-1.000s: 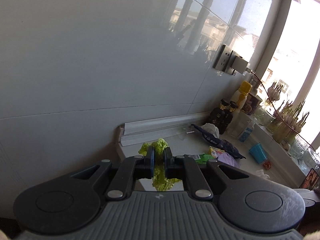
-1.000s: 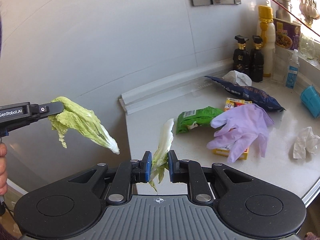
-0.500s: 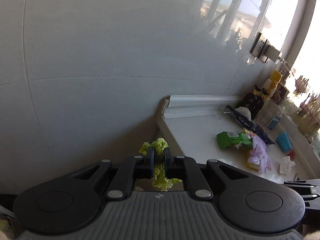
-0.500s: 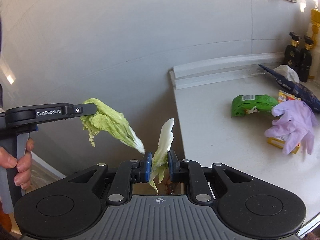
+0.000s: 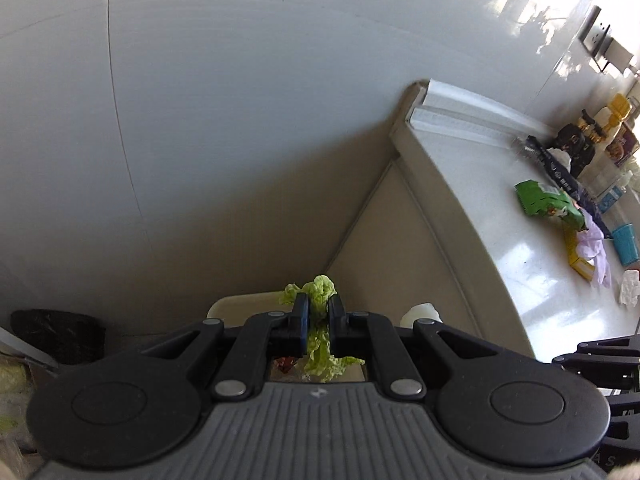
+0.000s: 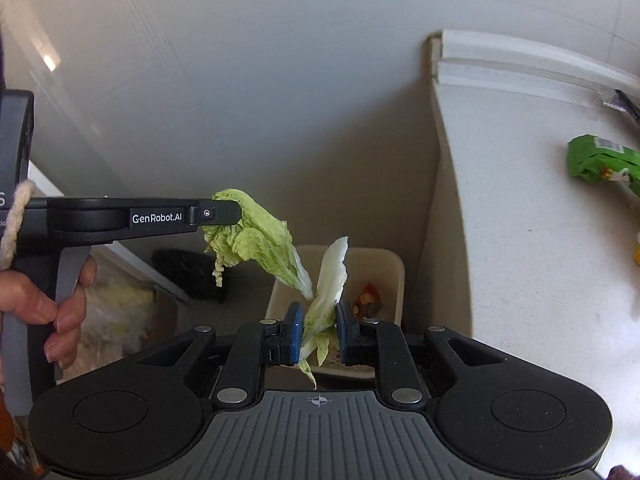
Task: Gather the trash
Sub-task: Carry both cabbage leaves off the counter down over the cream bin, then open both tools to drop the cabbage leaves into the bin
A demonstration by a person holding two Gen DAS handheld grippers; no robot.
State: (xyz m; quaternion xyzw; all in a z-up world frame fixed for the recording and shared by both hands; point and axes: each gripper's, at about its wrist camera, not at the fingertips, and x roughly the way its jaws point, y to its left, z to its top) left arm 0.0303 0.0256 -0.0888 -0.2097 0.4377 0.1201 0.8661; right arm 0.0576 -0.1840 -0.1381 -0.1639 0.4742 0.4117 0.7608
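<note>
Both cabbage leaves are pale yellow-green; the leaf in the left gripper (image 5: pixel 318 322) is frilly and bright lime (image 5: pixel 320 354), the one in the right gripper (image 6: pixel 319 334) fades to a white rib (image 6: pixel 334 270). The grippers are black with ribbed grey bodies and blue pads (image 6: pixel 296 334). The waste bin (image 6: pixel 394 276) is cream. The countertop (image 6: pixel 520 240) is white with fine speckles. A snack bag (image 6: pixel 600 160) is vivid green, a glove (image 5: pixel 596 240) lilac, a cup (image 5: pixel 626 242) turquoise.
</note>
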